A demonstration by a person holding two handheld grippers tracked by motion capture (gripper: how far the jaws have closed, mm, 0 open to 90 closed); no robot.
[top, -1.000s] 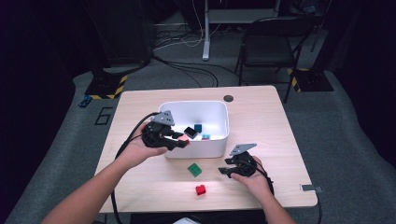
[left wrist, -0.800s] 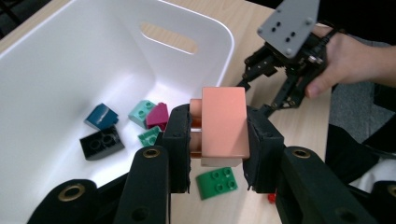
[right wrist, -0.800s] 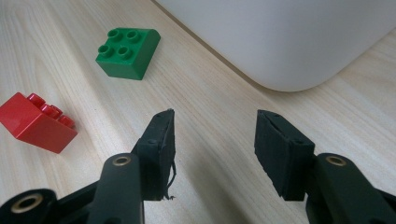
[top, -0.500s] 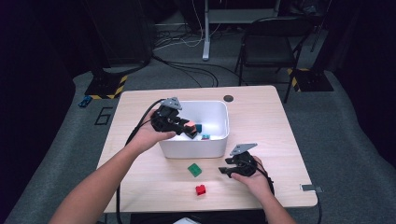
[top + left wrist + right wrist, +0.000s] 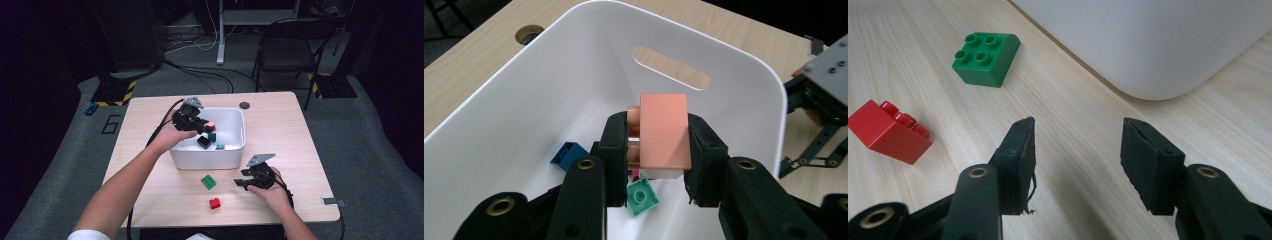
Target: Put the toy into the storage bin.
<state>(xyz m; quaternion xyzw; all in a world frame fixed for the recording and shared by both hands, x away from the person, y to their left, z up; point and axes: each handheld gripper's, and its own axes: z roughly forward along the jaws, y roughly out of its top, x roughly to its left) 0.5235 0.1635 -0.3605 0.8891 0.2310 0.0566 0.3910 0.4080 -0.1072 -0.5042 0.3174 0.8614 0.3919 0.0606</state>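
Wooden surface [image 5: 280,130]: one white bin [image 5: 235,150]. Left tool [image 5: 658,150] pinches salmon brick [image 5: 663,131] above bin interior; blue brick [image 5: 568,153], teal brick [image 5: 642,197] below. Right tool [image 5: 1077,145] spread, empty, near one green brick [image 5: 986,58], one red brick [image 5: 889,131].

Smooth plastic bin [image 5: 744,75]; matt salmon brick [image 5: 663,131]; table [image 5: 913,60] seemingly wood.

A light wooden table [image 5: 280,130] stands on grey carpet [image 5: 365,150] in a dim room, with a black chair [image 5: 287,47] and loose cables [image 5: 200,45] behind.
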